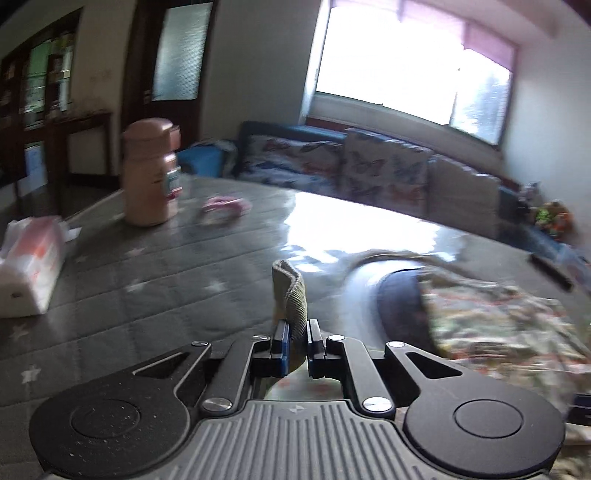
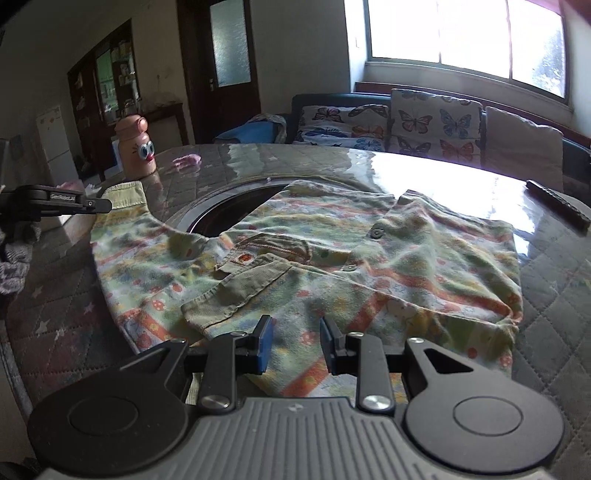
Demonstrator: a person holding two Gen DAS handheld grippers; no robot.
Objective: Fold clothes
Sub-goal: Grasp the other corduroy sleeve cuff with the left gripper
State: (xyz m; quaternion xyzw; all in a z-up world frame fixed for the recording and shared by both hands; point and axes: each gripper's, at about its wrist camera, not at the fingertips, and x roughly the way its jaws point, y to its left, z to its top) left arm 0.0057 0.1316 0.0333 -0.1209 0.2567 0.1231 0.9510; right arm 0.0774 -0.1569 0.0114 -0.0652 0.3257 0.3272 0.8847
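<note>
A round table (image 2: 546,266) under a grey quilted cover with pale stars fills both views, with a dark round inset (image 2: 229,210) at its middle. Behind it runs a sofa (image 2: 436,122) with butterfly-print cushions below a bright window (image 2: 465,33).

Spread over the table's middle lies a small patterned shirt (image 2: 369,258) (green, with orange bands and little mushrooms), buttoned, its olive corduroy collar (image 2: 236,291) turned toward the right wrist camera. One sleeve reaches out to the left, and its corduroy cuff (image 1: 291,295) is raised off the table.

Further back on the left stands a pink bottle (image 2: 135,147) with a cartoon face, a small pink bundle (image 2: 188,160) near it, and a white tissue pack (image 1: 29,262) at the table's left edge. A dark remote (image 2: 557,208) lies on the right side.

The left gripper (image 1: 295,343) has its fingers clamped narrowly on the cuff, which stands up between the blue pads; this view is blurred. The right gripper (image 2: 297,343) sits low over the shirt's near hem, its fingers partly apart with fabric lying beneath the gap, the pads not pressing on anything.
</note>
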